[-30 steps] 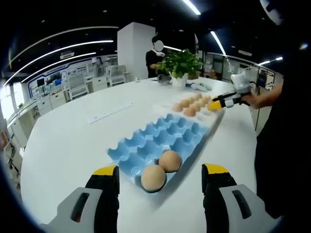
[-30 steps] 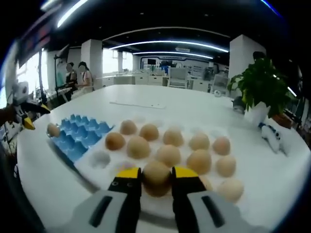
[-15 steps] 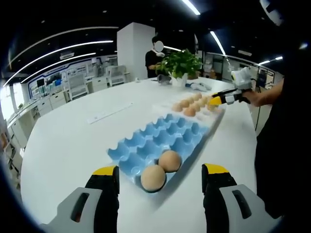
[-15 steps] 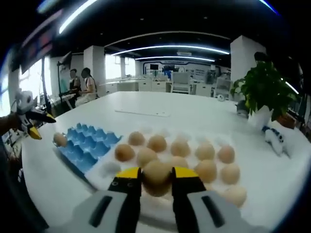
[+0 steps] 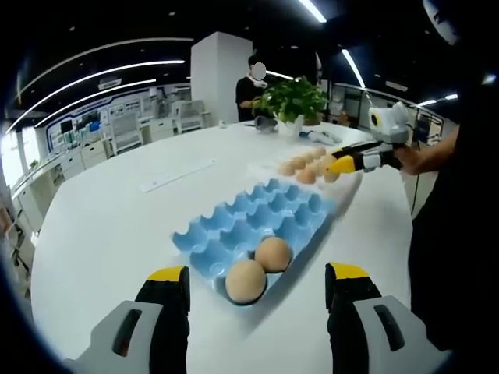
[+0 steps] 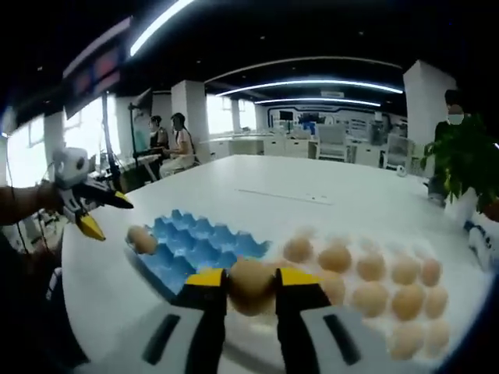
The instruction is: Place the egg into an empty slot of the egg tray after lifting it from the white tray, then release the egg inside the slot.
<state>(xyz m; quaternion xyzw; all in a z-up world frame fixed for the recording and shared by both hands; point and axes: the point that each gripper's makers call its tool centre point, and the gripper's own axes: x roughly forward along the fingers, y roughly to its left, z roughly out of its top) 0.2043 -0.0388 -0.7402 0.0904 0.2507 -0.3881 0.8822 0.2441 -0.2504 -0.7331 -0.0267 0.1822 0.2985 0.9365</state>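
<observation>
My right gripper (image 6: pixel 250 282) is shut on a brown egg (image 6: pixel 251 285), held above the white tray's (image 6: pixel 366 327) near edge. That tray carries several brown eggs (image 6: pixel 371 266). The blue egg tray (image 6: pixel 192 243) lies to its left with an egg (image 6: pixel 141 238) at its far end. In the left gripper view the blue egg tray (image 5: pixel 261 220) holds two eggs (image 5: pixel 245 280) in its nearest slots. My left gripper (image 5: pixel 256 284) hangs open just before them, nothing between its jaws. The right gripper (image 5: pixel 355 160) appears at the far right over the white tray (image 5: pixel 343 185).
A round white table (image 5: pixel 109 226) bears both trays. A potted plant (image 5: pixel 291 104) stands at its far side, and a white strip (image 5: pixel 176 176) lies on the table. People stand and sit in the office behind. A person's hand (image 5: pixel 425 158) holds the right gripper.
The right gripper has lifted the egg off the white tray and swung left toward the blue tray. The left gripper has stayed put and open.
</observation>
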